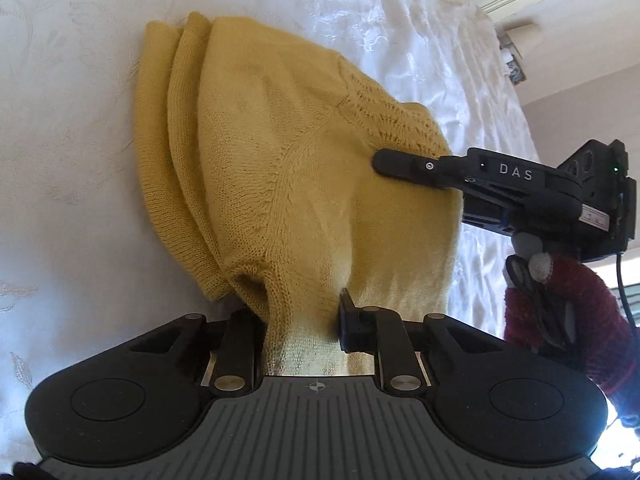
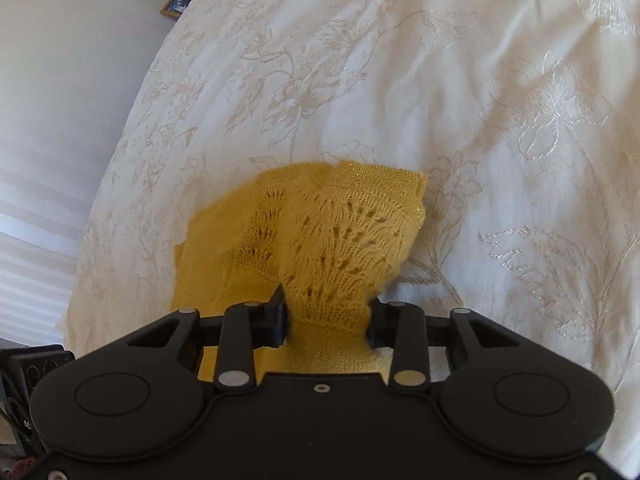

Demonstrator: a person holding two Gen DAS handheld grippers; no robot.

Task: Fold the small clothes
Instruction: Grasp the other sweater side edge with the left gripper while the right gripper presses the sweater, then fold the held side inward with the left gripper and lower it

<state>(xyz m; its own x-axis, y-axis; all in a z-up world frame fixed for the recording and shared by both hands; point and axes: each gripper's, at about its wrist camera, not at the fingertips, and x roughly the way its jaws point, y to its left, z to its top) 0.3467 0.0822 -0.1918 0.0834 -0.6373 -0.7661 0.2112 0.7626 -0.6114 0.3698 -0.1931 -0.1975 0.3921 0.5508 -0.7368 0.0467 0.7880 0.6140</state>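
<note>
Left gripper (image 1: 298,316): clamped on plain edge of yellow knit garment (image 1: 280,160) | Right gripper (image 2: 326,320): clamped on its lace-patterned edge | Garment: folded in layers, lying on white embroidered bedspread (image 2: 440,80)

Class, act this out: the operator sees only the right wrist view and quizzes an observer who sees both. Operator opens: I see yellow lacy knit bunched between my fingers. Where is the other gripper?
Observer: The left gripper is shut on a plain-knit part of the same yellow knit garment.
Operator: How does my gripper look from there?
Observer: The right gripper comes in from the side, its finger lying over the lacy section.
Operator: How does the rest of the garment lie?
Observer: Several layers are stacked, their edges stepped, on the white embroidered bedspread.
</note>
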